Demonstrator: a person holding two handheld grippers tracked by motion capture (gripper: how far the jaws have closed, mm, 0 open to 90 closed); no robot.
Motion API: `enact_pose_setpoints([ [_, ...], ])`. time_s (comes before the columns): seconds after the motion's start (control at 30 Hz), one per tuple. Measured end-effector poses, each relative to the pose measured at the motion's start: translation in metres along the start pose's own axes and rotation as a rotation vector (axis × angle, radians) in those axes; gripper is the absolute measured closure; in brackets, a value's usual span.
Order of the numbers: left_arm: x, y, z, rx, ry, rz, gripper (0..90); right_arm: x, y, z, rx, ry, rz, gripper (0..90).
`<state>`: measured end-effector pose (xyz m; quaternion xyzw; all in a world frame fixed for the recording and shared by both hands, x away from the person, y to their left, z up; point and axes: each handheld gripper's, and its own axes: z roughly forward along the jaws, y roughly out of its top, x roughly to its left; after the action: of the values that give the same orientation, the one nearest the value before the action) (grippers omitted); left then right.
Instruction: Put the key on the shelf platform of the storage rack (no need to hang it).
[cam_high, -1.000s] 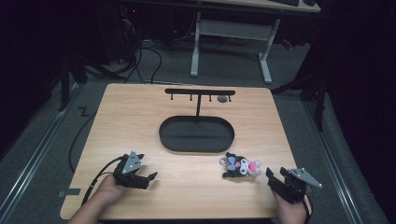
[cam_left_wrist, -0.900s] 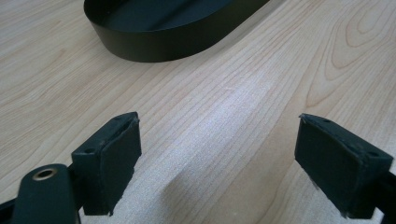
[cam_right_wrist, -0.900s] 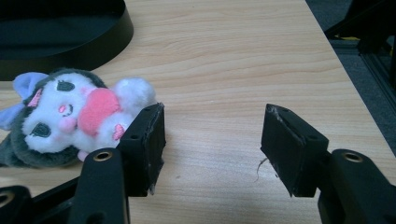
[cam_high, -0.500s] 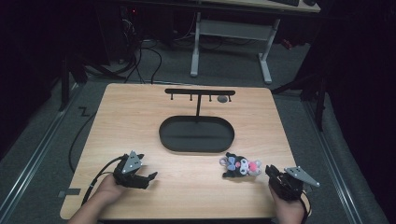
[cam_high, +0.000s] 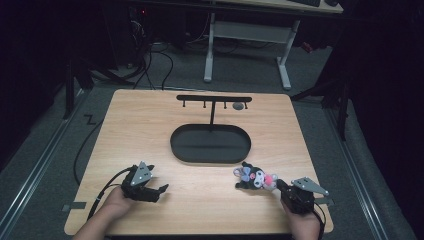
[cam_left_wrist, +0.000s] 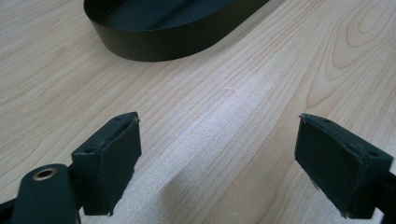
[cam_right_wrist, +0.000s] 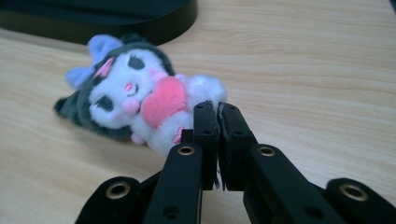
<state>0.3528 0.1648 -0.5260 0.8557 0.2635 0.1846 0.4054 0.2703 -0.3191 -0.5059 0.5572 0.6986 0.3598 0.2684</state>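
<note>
We find the plush toy (cam_high: 255, 178) lying on the surface (cam_high: 150, 125), ungrasped, beside the black oval tray (cam_high: 210, 144). The right gripper (cam_right_wrist: 217, 108) is closed and empty just beside it; the left gripper (cam_left_wrist: 219, 158) rests wide open. No handling appears started.

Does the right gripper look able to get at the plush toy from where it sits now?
Probably yes. The right gripper sits just short of the plush toy with bare table between them, but its jaws are shut and would need to open first.
</note>
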Motion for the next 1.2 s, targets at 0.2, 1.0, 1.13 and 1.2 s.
enact_pose_setpoints([
  [0.2,0.0,0.002,0.002,0.018,-0.003,0.005,15.4,0.014,-0.005,-0.007,0.012,0.06,-0.041,85.3],
  [1.0,-0.001,-0.001,-0.003,-0.029,0.015,0.013,15.5,0.019,0.006,0.008,-0.005,0.045,-0.062,83.5],
  [1.13,0.002,0.0,-0.003,-0.038,0.014,-0.013,15.5,0.036,0.004,0.007,0.005,0.098,-0.092,83.0],
  [1.2,0.004,0.0,-0.002,-0.038,0.009,-0.03,15.5,0.044,0.003,0.007,0.014,0.134,-0.109,81.5],
])
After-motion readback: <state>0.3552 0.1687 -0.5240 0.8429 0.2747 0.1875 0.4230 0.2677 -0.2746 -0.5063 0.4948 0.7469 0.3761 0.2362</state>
